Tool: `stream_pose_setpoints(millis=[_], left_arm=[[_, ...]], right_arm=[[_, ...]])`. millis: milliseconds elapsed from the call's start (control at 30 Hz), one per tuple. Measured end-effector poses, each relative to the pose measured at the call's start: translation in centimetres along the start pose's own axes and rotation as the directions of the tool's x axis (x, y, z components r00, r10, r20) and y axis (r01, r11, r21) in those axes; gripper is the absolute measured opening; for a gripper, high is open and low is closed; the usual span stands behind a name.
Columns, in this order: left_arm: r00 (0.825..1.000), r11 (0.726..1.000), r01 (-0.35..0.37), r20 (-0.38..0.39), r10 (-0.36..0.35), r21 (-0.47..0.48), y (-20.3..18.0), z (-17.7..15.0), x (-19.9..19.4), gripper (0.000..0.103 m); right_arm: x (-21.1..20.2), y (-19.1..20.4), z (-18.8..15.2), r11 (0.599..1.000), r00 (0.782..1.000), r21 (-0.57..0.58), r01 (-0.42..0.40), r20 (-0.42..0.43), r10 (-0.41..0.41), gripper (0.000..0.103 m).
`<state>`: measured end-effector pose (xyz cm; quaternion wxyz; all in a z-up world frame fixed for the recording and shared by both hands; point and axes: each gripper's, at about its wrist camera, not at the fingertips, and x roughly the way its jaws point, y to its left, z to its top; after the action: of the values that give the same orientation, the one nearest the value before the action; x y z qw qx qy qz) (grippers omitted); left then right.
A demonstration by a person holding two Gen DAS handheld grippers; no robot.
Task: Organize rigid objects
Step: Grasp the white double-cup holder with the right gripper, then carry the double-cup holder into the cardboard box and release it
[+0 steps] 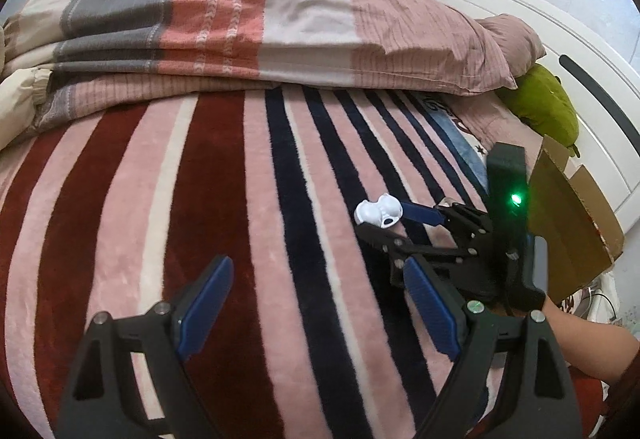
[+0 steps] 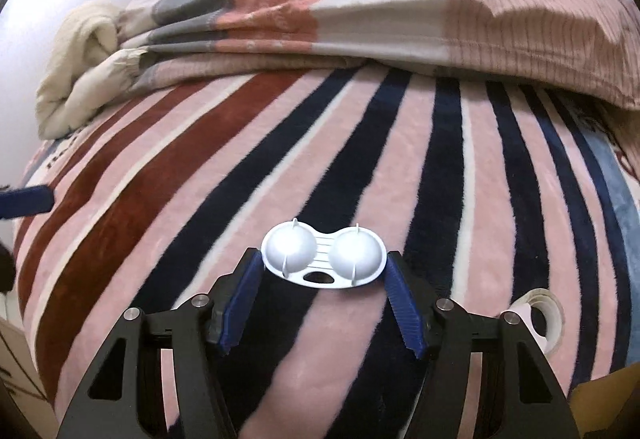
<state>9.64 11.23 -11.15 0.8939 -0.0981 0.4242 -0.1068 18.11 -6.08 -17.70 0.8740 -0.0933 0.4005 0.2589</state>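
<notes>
Right gripper [image 2: 325,271] closed on a white plastic tray [image 2: 324,255] with two round domed cups; blue fingertips [image 2: 248,279] press on its two short ends. The tray sits level between the fingers, over the striped blanket [image 2: 280,143] on the bed; contact with the blanket cannot be told. From the left wrist view the same tray [image 1: 378,210] appears at the tip of the right gripper [image 1: 396,217], raised slightly above the blanket surface, right of centre.

Left gripper [image 1: 320,299] spread wide, nothing between its blue pads [image 1: 208,303]; it hangs over the blanket's red and pink stripes.

Just beside the right gripper, lower right in its view, a roll of tape [image 2: 548,319] lies on the blanket. A cardboard box [image 1: 572,223] with open flaps stands at the bed's right edge, behind the right gripper's body. Folded quilt [image 1: 224,15] stacked across the far side of the bed; green plush toy [image 1: 544,99] against the white headboard [image 1: 560,35].
</notes>
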Motion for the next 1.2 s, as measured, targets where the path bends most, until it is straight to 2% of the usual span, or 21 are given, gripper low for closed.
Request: stream_pose_setpoints(millis=[167,267,400,467,533,567,667,900,1067,1200], left_arm=[[0.996,0.996,0.093,-0.008,-0.093,-0.002,-1.4,0.6,-0.4,0.085],[0.98,0.98,0.197,-0.019,-0.196,0.019,-3.5,1.0,-0.9,0.084],[0.949,0.949,0.314,-0.028,-0.313,0.034,-6.6,2.1,-1.8,0.064],[0.94,0.938,0.342,-0.03,-0.341,0.062,-8.3,2.5,-2.2,0.055],[0.923,0.919,0.384,-0.04,-0.382,0.089,-10.3,3.0,-2.6,0.035],[0.915,0.909,0.404,-0.049,-0.401,0.104,-11.3,3.3,-2.8,0.031],[0.914,0.899,0.405,-0.06,-0.401,0.166,-14.8,4.0,-2.8,0.031],[0.892,0.858,0.453,-0.128,-0.434,0.243,-22.2,5.5,-0.6,0.031],[0.876,0.832,0.48,-0.2,-0.438,0.279,-26.9,6.3,2.4,0.031],[0.866,0.822,0.492,-0.255,-0.429,0.288,-29.5,6.5,4.8,0.031]], right_arm=[[-4.3,2.6,-0.4,0.994,0.997,-0.093,-0.058,0.047,0.063,0.058],[-8.3,3.9,-0.4,0.987,0.99,-0.122,-0.104,0.083,0.115,0.058],[-13.6,5.0,-0.5,0.979,0.98,-0.171,-0.108,0.146,0.133,0.058],[-15.8,4.9,-0.7,0.979,0.976,-0.18,-0.097,0.174,0.129,0.058],[-17.7,4.4,-1.0,0.981,0.974,-0.18,-0.079,0.195,0.114,0.058],[-18.7,3.9,-1.2,0.981,0.972,-0.18,-0.071,0.208,0.109,0.058],[-20.7,2.6,-1.7,0.985,0.969,-0.168,-0.034,0.237,0.074,0.058],[-25.0,-3.3,-3.0,0.997,0.965,-0.069,0.043,0.261,-0.023,0.058],[-26.3,-7.5,-3.9,0.996,0.967,0.003,0.092,0.24,-0.09,0.058],[-26.5,-10.8,-4.8,0.99,0.972,0.069,0.121,0.193,-0.133,0.058]])
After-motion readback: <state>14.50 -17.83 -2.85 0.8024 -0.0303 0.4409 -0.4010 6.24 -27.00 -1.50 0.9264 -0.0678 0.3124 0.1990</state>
